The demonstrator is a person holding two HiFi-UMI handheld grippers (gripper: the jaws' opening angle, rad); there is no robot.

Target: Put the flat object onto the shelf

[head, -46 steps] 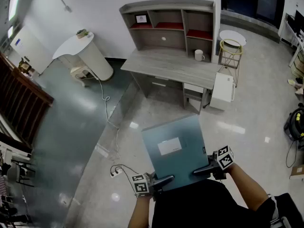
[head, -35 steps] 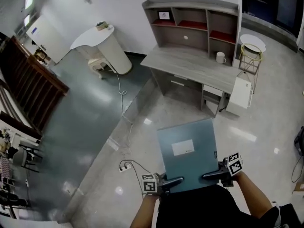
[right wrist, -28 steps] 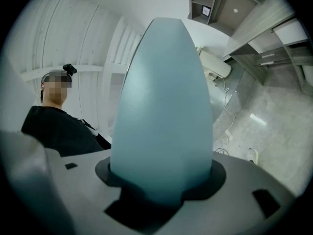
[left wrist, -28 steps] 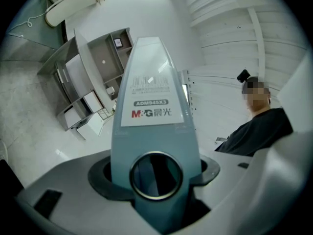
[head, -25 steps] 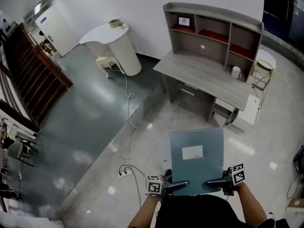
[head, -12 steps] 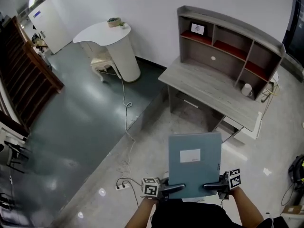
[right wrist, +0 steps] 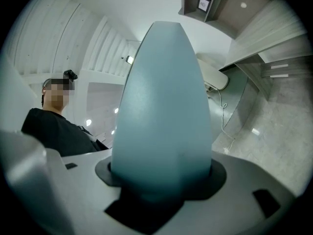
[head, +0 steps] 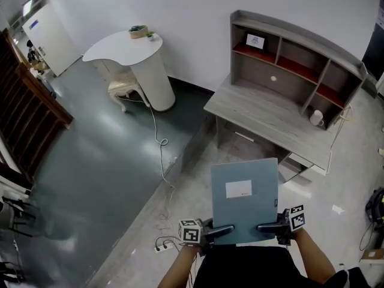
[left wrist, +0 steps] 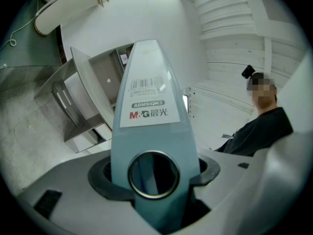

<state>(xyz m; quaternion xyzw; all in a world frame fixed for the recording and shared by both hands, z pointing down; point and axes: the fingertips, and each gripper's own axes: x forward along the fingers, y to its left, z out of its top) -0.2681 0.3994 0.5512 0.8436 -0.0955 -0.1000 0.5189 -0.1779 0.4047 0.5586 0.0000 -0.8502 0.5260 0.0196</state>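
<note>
1. Floor (head: 108, 161): fills the left and centre of the head view. A cable (head: 157, 143) is trailed across it towards the lower centre. Trip risk on the approach if it is not stepped over.
2. Counter (head: 264, 116) with shelf (head: 264, 71) on top: seen at upper right, well apart from the load. The task is judged to be in the carry phase, with nothing placed yet.
3. White round table (head: 120, 44): upper left, off the likely path, so no conflict is expected.
4. Flat object, a blue file box (head: 246, 212): held roughly level at lower centre, over the floor, below the counter in the frame.
   - It is gripped at its near edge only and the rest is cantilevered, so sag or pivoting under a jolt is possible.
   - The shelf compartments look tight against its width. A divider or the top board could be struck if it is fed in flat and misaligned.
5. Left gripper (head: 219, 230): clamped on the spine end, with the ring hole and label seen between the jaws in its own view.
6. Right gripper (head: 267, 227): clamped on the opposite plain edge. Uneven pull between the two could twist the box out of one grip.
7. Mug (head: 316, 117): on the counter at far right. It could be knocked if the box is swung in from that side.
</note>
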